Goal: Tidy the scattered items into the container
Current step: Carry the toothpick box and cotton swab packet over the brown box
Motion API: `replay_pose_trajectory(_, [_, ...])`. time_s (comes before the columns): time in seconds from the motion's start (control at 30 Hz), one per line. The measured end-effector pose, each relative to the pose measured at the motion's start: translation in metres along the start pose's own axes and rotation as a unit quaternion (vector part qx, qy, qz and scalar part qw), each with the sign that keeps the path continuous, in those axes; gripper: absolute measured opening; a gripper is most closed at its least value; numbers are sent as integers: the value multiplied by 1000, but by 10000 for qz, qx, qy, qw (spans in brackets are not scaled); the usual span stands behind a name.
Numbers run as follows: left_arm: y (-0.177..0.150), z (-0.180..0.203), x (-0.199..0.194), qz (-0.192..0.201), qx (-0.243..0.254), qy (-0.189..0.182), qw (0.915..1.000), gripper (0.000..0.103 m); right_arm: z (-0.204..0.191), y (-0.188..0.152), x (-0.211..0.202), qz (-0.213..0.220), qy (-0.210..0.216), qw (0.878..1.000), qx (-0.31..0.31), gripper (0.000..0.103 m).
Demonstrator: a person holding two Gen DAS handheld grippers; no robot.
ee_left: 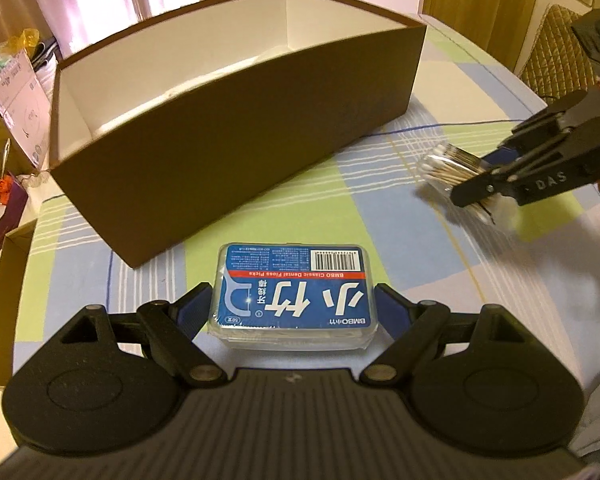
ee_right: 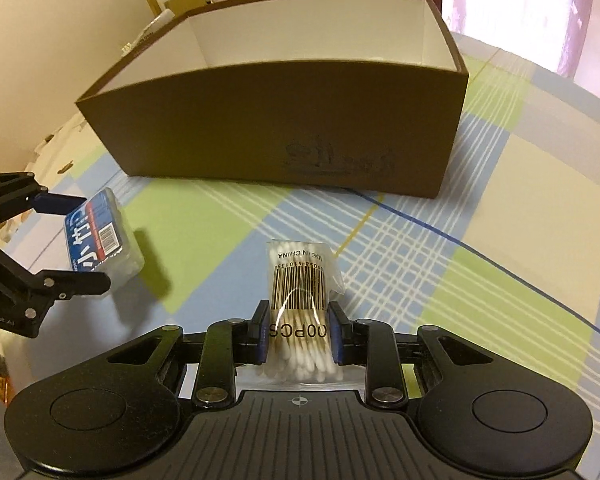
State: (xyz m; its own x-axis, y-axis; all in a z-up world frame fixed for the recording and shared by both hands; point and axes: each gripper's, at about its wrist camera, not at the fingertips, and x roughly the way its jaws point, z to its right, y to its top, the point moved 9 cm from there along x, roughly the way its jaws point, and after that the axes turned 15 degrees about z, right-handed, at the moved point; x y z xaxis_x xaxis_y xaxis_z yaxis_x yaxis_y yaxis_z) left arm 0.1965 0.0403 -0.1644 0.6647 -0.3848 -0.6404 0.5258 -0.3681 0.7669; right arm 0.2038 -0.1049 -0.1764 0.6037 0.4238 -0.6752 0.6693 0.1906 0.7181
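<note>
A brown cardboard box [ee_left: 236, 128] with a white inside stands open on the checked tablecloth; it also shows in the right wrist view [ee_right: 284, 120]. My left gripper [ee_left: 294, 304] is shut on a clear floss-pick box with a blue label [ee_left: 294, 292], held just above the cloth in front of the brown box; it also shows in the right wrist view [ee_right: 100, 236]. My right gripper [ee_right: 299, 336] is shut on a clear bag of cotton swabs [ee_right: 298, 280], right of the box front; the bag also shows in the left wrist view [ee_left: 452, 168].
The table [ee_right: 500, 240] carries a green, blue and white checked cloth. Beyond its left edge stand cardboard boxes and clutter [ee_left: 8, 92]. A quilted chair back [ee_left: 556, 48] stands past the right edge. Curtains hang behind the box.
</note>
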Motion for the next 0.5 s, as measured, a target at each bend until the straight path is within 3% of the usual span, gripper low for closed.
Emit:
replay_pose_trajectory(0.23, [15, 2, -24, 300, 33, 31, 9995, 84, -6, 12, -24, 123, -27, 9999, -3, 31])
replay_pose_trajectory(0.5, [40, -3, -52, 678, 51, 80, 9977, 84, -21, 34, -46, 428, 316, 9982, 287, 31])
